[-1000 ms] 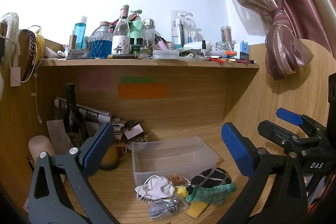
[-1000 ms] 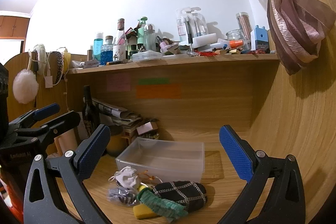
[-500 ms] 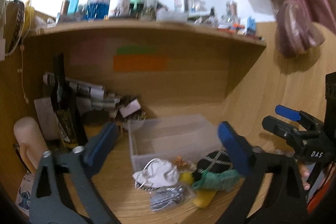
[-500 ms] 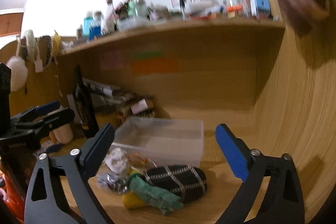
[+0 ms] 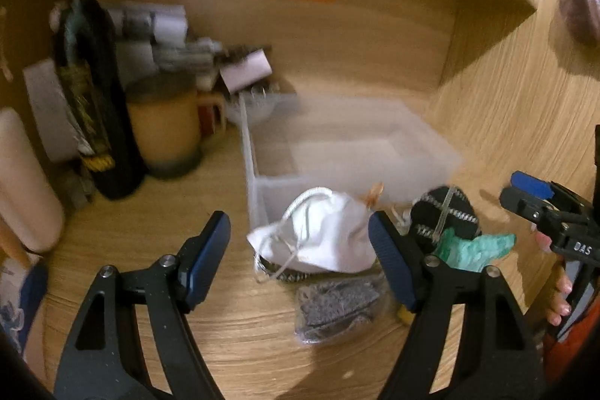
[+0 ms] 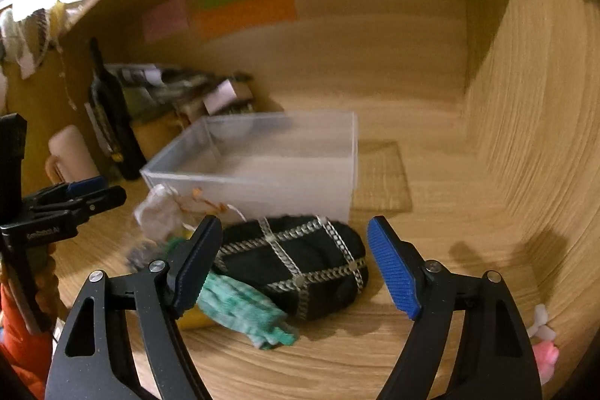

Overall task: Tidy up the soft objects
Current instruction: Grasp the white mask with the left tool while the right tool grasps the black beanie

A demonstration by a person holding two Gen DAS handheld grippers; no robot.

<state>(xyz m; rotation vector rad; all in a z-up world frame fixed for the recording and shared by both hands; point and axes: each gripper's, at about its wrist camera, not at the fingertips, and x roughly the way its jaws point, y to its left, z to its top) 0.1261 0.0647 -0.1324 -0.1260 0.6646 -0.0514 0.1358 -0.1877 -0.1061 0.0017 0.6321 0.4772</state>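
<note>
A pile of soft things lies on the wooden desk in front of a clear plastic bin (image 5: 348, 152) (image 6: 262, 167). A white face mask (image 5: 322, 238) (image 6: 159, 212) lies on the left of the pile. A black pouch with silver chain trim (image 6: 300, 265) (image 5: 442, 216) lies on the right, with a green cloth (image 6: 243, 310) (image 5: 472, 246) against it. A grey item in a clear bag (image 5: 333, 306) lies nearest. My left gripper (image 5: 300, 265) is open just above the mask. My right gripper (image 6: 296, 268) is open around the black pouch.
A dark bottle (image 5: 93, 92), a yellow mug (image 5: 165, 130), a cream roll (image 5: 22, 182) and stacked papers (image 5: 157, 40) crowd the desk's back left. A shelf runs overhead. A wooden side wall (image 6: 543, 100) closes the right. Pink and white bits (image 6: 543, 351) lie at far right.
Both grippers have dropped down and forward toward the pile. The shelf of bottles has left view and the mask and pouch now sit between the open fingers.
</note>
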